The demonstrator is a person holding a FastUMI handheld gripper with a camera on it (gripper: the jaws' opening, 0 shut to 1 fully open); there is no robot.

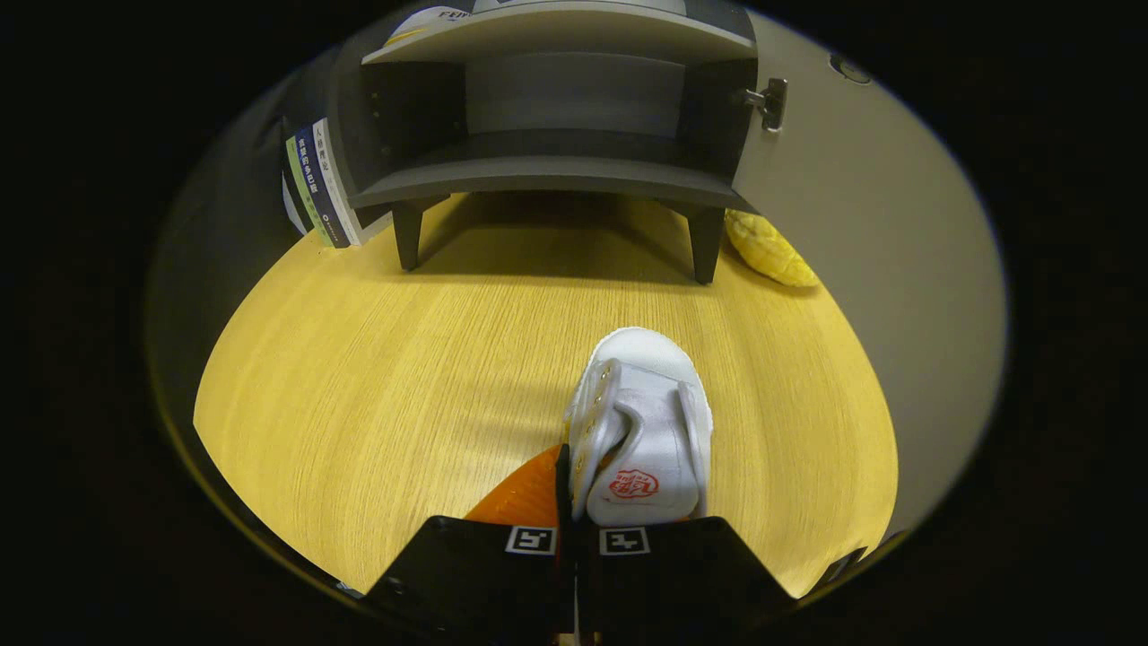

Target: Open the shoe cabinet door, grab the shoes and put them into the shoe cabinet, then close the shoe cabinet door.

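Note:
A small white shoe (647, 408) with a red mark on its tongue points toe-first toward the cabinet. My gripper (569, 471) is shut on the shoe's left side wall, which is pinched between the two fingers. The rest of the shoe juts out ahead and to the right of the fingers, over the wooden table (377, 377). Beyond it stands the dark shoe cabinet (556, 175) on short legs. Its door (861, 215) is swung open to the right, hinge showing, and the inside shelf is bare. Whether the shoe touches the table I cannot tell.
Several books (316, 184) lean against the cabinet's left side. A yellow bumpy object (771, 251) lies on the table by the cabinet's right leg, under the open door. Bare tabletop stretches between the shoe and the cabinet.

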